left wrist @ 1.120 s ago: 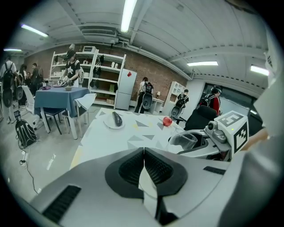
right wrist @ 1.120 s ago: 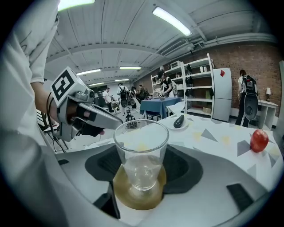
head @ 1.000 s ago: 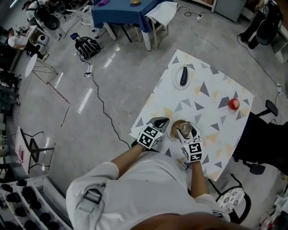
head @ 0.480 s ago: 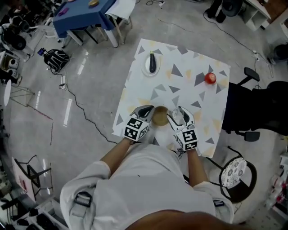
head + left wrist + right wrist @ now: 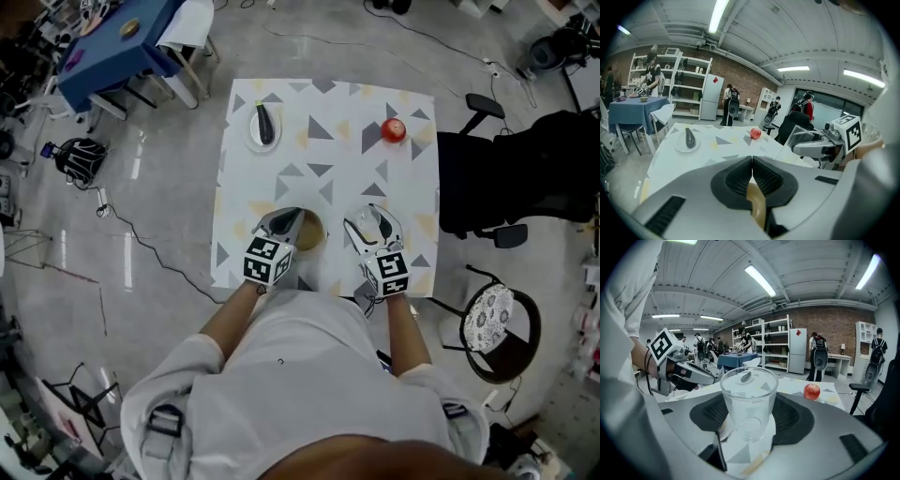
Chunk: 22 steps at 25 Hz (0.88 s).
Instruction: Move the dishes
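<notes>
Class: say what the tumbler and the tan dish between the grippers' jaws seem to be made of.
Tumbler: clear glass, or possibly clear plastic; glossy, and the patterned tablecloth shows through it. Tan dish: perhaps wood or matt ceramic; opaque, dull, no glare. Only a sliver shows, so this stays open.

Shared lab/workshop: brick wall (image 5: 825,319) and shelves (image 5: 776,341) ahead of right gripper (image 5: 372,223), strip lights (image 5: 761,280) overhead, cables (image 5: 141,246) across floor (image 5: 169,159).

Upright clear glass (image 5: 749,399), gripped between black fingers (image 5: 793,416), red apple (image 5: 812,391) beyond it
</notes>
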### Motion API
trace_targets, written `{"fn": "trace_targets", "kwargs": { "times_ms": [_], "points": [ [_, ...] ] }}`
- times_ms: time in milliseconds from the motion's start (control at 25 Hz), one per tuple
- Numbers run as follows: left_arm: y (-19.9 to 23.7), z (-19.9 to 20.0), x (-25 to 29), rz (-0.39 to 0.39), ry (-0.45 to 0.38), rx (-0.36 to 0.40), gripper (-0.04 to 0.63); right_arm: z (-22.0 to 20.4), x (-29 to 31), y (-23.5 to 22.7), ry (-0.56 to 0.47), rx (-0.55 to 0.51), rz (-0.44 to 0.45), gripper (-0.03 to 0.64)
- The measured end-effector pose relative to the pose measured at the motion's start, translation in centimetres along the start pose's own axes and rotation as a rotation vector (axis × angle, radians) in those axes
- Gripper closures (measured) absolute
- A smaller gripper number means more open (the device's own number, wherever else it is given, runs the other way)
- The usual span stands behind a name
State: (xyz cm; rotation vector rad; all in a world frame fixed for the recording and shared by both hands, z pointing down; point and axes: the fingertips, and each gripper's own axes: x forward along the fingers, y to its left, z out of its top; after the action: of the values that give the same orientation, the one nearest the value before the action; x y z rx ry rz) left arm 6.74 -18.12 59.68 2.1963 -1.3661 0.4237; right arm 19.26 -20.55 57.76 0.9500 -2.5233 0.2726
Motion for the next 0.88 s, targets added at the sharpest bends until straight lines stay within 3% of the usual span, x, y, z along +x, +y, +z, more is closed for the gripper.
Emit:
{"fn": "trace_targets", "kwargs": {
  "times_ms": [200, 880],
  "points": [
    [-0.5, -0.2, 0.0, 0.005, 0.006, 0.007, 0.575, -1.3, -0.2, -1.4, 0.011, 0.016, -0.032, 0.342],
    [2.0, -2.6, -1.8, 0.099, 0.027, -0.08, 0.575, -4.4, 4.9, -1.5, 0.085, 0.001, -0.023, 0.342]
  ]
}}
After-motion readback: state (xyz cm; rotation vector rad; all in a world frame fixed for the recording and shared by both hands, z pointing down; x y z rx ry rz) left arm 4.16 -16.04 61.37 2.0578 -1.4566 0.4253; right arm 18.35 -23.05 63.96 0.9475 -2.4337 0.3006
